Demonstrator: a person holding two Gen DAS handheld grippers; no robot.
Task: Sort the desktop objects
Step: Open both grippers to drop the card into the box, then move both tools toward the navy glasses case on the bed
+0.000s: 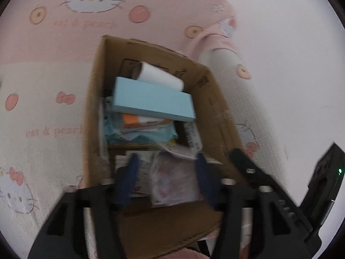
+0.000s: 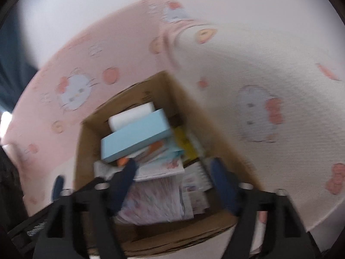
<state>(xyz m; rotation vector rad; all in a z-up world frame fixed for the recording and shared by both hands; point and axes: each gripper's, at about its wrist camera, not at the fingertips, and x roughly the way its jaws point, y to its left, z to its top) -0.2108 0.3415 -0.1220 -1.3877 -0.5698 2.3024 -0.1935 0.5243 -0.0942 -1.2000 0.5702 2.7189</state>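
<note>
An open cardboard box [image 1: 94, 108] [image 2: 83, 151] stands on a pink and white cat-print cloth [image 1: 43, 75]. Inside lie a light blue box [image 1: 151, 99] [image 2: 135, 136] on top, a white roll [image 1: 159, 75] [image 2: 129, 116] behind it, an orange-and-white pack [image 1: 133, 120], a yellow item [image 2: 185, 144] and printed plastic packets [image 1: 174, 177] [image 2: 155, 198]. My left gripper [image 1: 168, 172] hangs over the box's near end, its jaws wide apart, with a packet lying loose below them. My right gripper [image 2: 175, 180] is open over the same end, and its pads touch nothing.
The cloth [image 2: 258, 86] spreads around the box on all sides. A black part of the other tool [image 1: 254, 172] and a black device with a green light [image 1: 332, 172] sit at the right of the left wrist view. A white wall is behind.
</note>
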